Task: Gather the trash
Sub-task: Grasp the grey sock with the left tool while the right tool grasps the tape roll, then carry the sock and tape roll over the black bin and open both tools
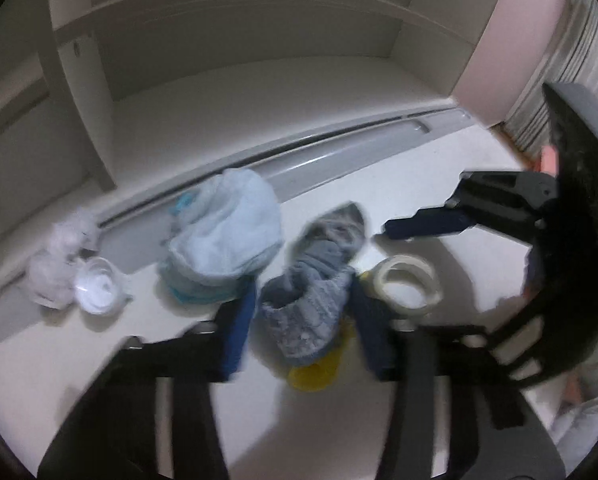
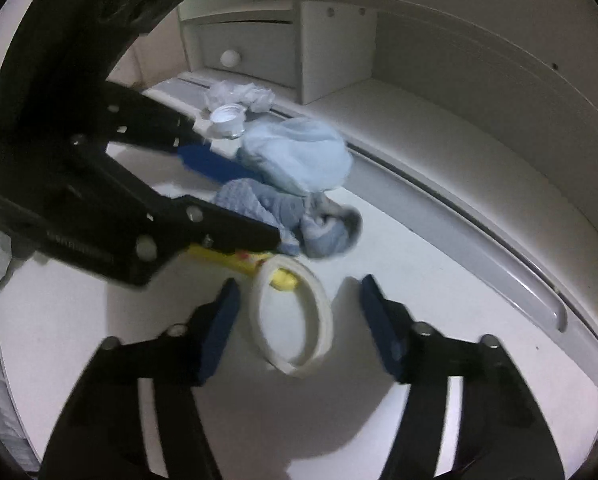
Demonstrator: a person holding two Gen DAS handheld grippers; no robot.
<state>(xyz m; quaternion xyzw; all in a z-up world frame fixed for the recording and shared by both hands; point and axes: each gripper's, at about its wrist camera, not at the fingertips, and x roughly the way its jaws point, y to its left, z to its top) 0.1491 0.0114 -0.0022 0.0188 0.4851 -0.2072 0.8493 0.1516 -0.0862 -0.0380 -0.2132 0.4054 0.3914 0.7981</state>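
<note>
Left gripper: jaws half closed around grey sock, blue pads at either flank of it; firm pinch not certain through the blur. Yellow item partly under sock, unidentified.

Right gripper: jaws apart, straddling tape ring, pads clear of it on both sides. Ring flat on white desk, touching yellow item at its far edge.

Just beyond sock: pale blue cloth, bunched, against grey rail along back of desk.

Farther, toward the drawer end of the rail: white cap, open side up; crumpled white paper touching it. Both well apart from either gripper.

Behind rail: white shelf unit, drawer with round knob.

No brand, label or legible writing anywhere; frames dim and motion-blurred.
</note>
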